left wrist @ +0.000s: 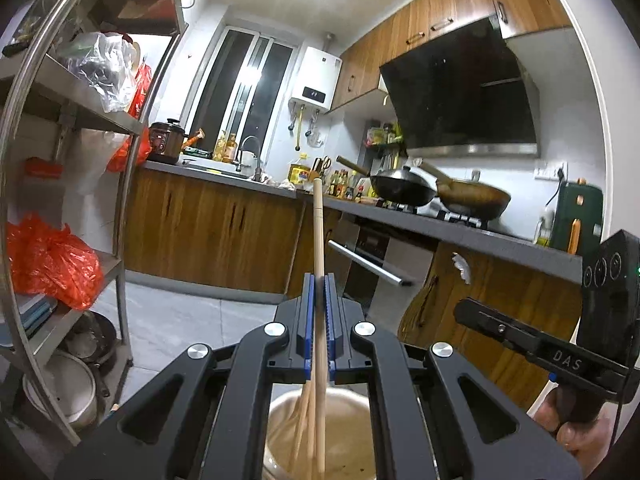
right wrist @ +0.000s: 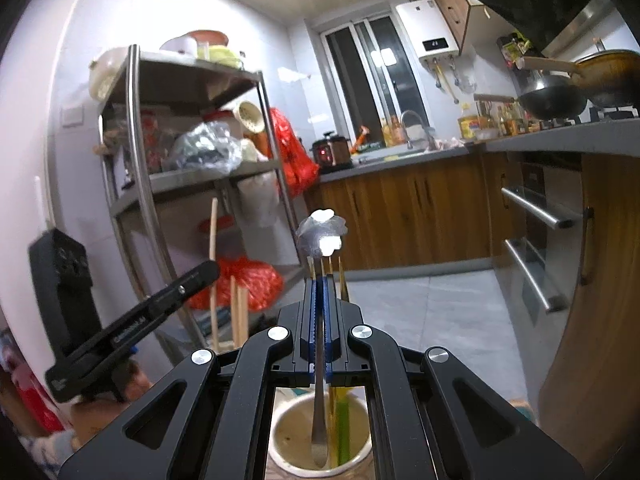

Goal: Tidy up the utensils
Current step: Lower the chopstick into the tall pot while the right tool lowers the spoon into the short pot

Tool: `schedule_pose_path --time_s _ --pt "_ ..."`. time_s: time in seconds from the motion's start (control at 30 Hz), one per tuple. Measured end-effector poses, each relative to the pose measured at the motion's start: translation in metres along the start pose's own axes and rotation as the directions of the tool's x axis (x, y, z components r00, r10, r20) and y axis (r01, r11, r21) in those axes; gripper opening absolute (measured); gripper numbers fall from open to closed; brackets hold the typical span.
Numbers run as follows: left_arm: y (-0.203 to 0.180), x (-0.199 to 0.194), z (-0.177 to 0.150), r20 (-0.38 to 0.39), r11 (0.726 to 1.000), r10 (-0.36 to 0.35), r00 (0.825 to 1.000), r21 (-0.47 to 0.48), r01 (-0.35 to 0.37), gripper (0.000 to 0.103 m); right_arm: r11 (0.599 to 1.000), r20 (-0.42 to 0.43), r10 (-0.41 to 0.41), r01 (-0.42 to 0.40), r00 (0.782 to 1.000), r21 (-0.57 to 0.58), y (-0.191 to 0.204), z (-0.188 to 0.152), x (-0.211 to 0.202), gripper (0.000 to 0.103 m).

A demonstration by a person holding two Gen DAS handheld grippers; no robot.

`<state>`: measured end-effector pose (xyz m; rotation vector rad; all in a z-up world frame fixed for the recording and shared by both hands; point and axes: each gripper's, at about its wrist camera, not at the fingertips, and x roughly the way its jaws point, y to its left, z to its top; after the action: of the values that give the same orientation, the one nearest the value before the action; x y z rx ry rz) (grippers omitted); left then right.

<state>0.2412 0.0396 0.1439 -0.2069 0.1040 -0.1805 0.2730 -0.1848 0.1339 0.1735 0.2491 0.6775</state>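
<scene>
Your left tongs point(left wrist: 319, 280) are pinching a long wooden chopstick point(left wrist: 318, 232), which stands nearly upright between the blue pads point(left wrist: 307, 320). Its lower end reaches down into a pale round cup point(left wrist: 352, 408) just beneath the tongs, where a few more wooden chopsticks point(left wrist: 302, 420) lean together.

Your right tongs point(right wrist: 320, 280) are pressed together on the handle of a metal spoon point(right wrist: 322, 234), bowl end up and catching the light. The spoon's handle runs down into a white cup point(right wrist: 288, 440) directly below, beside a green stick and thin yellow ones point(right wrist: 342, 432) already standing in it.

From the right wrist view, your left hand point(right wrist: 100, 412) with its tool sits off to the side, in front of the metal shelf rack point(right wrist: 136, 128). In the background, the kitchen counter point(left wrist: 440, 228) carries two woks point(left wrist: 404, 188) on the stove.
</scene>
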Motion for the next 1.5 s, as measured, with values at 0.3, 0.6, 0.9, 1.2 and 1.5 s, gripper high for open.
schedule_pose_path --time_s 0.3,0.6,0.9,1.2,1.5 --pt "-0.013 0.004 -0.023 -0.042 0.997 0.041 0.998 0.067 -0.038 0.005 0.999 -0.052 -0.023 0.021 0.998 -0.029 0.001 -0.019 0.009 0.004" --pt "-0.015 0.005 -0.038 -0.075 0.992 0.072 0.995 0.107 -0.063 0.005 0.997 -0.099 -0.036 0.030 0.994 -0.067 0.007 -0.036 0.015 0.004" --pt "-0.012 0.002 -0.042 -0.098 0.989 0.101 0.990 0.115 -0.089 0.005 0.996 -0.129 -0.048 0.038 0.991 -0.078 0.007 -0.044 0.015 0.004" --pt "-0.012 0.004 -0.041 -0.100 0.986 0.120 0.988 0.127 -0.107 0.006 0.994 -0.130 -0.065 0.053 0.989 -0.092 0.006 -0.047 0.013 0.004" --pt "-0.015 0.002 -0.040 -0.091 0.986 0.111 0.990 0.138 -0.098 0.029 0.995 -0.136 -0.063 0.051 0.989 -0.090 0.005 -0.046 0.014 0.009"
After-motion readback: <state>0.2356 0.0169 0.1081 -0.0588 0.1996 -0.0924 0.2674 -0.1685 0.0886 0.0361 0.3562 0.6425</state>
